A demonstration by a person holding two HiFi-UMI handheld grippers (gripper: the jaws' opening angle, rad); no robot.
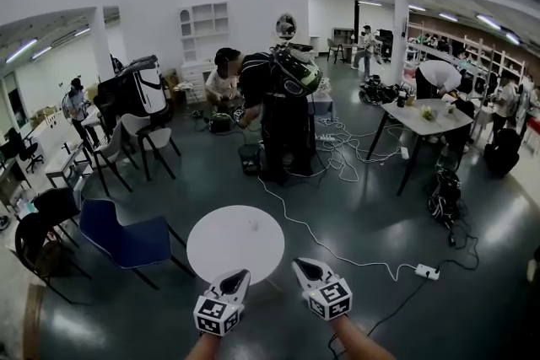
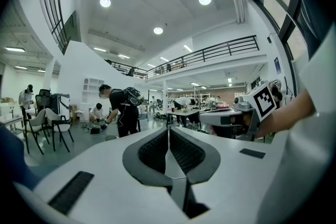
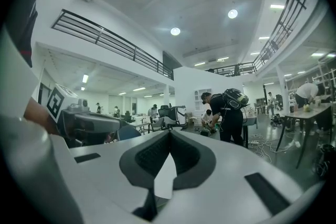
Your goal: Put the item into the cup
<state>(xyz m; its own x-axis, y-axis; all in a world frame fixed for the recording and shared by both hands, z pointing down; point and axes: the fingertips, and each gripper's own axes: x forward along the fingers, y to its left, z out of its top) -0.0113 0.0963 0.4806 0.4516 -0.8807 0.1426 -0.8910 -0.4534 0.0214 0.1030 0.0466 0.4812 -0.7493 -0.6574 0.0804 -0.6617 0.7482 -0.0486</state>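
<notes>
In the head view a round white table (image 1: pixel 221 253) stands just ahead of me, with a tiny faint speck (image 1: pixel 253 225) on its top that is too small to identify. No cup shows in any view. My left gripper (image 1: pixel 243 274) hangs over the table's near edge, shut with nothing between its jaws (image 2: pixel 168 131). My right gripper (image 1: pixel 299 264) hovers beside it at the table's near right edge, also shut and empty (image 3: pixel 169 136). Both point forward and level across the room. Each gripper view catches the other gripper's marker cube (image 2: pixel 261 102) (image 3: pixel 59 102).
A blue chair (image 1: pixel 126 240) stands left of the table. A person in black with a backpack (image 1: pixel 283 97) bends over beyond it, and another crouches behind. A white cable runs across the floor to a power strip (image 1: pixel 427 271). A desk (image 1: pixel 426 120) stands at right.
</notes>
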